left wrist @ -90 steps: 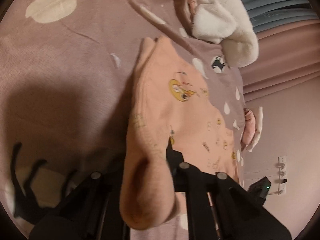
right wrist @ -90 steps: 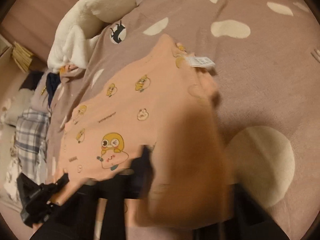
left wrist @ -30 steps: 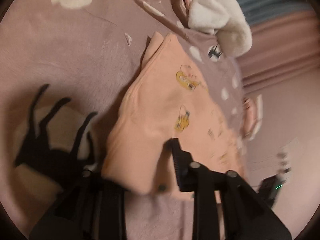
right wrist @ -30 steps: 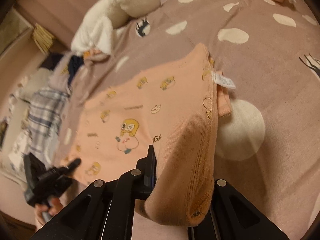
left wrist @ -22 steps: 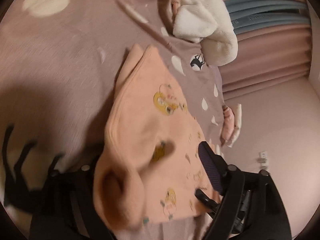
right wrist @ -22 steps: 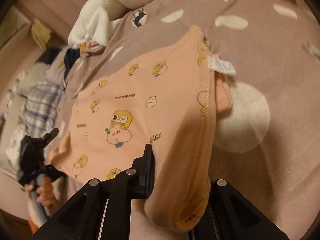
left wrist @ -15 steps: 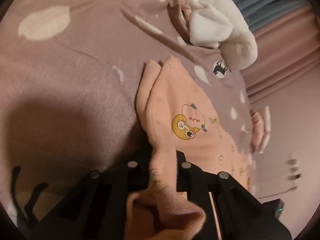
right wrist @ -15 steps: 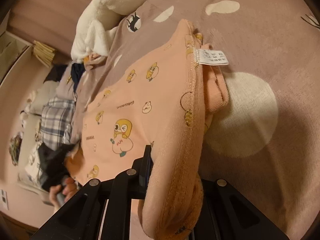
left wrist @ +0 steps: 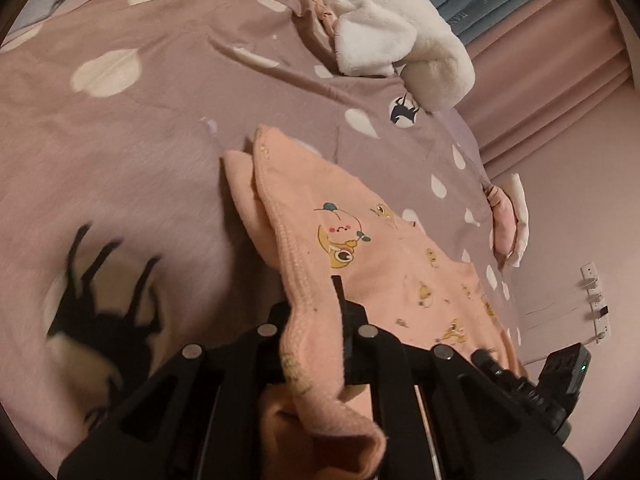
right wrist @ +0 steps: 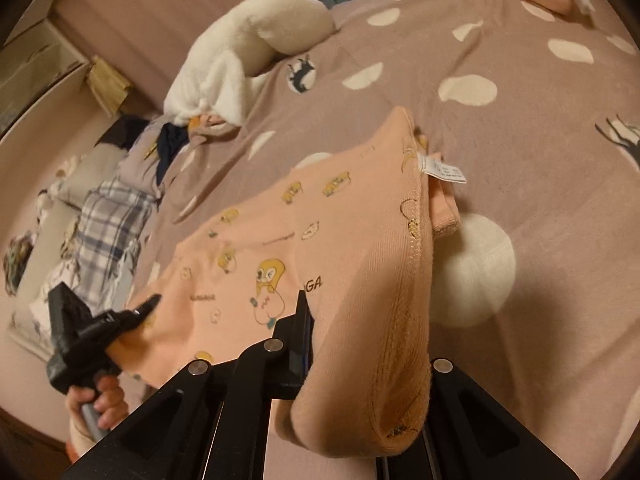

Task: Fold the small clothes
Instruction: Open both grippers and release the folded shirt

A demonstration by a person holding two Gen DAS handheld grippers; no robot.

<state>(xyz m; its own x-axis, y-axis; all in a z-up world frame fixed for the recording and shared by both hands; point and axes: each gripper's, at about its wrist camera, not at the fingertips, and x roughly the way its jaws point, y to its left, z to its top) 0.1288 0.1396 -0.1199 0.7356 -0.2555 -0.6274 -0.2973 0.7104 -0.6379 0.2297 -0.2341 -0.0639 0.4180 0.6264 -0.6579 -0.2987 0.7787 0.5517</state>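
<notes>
A peach garment with small yellow cartoon prints lies on the bed, its near edge lifted off the cover. My left gripper is shut on the stitched hem at one near corner, and a fold hangs toward the camera. In the right wrist view the same garment stretches between both tools. My right gripper is shut on the other near corner, where cloth drapes over and hides one finger. A white label sticks out of the seam. A hand holds the left gripper at the lower left.
The mauve bedspread has cream spots and black animal prints. A white fluffy blanket is heaped at the far side beside dark clothes. Plaid cloth lies off the bed's left side. A folded pink piece rests near the wall.
The left jaws, apart a second ago with cloth lying across them, have closed on the garment's hem. Both grippers have risen a little and lifted the near edge.
</notes>
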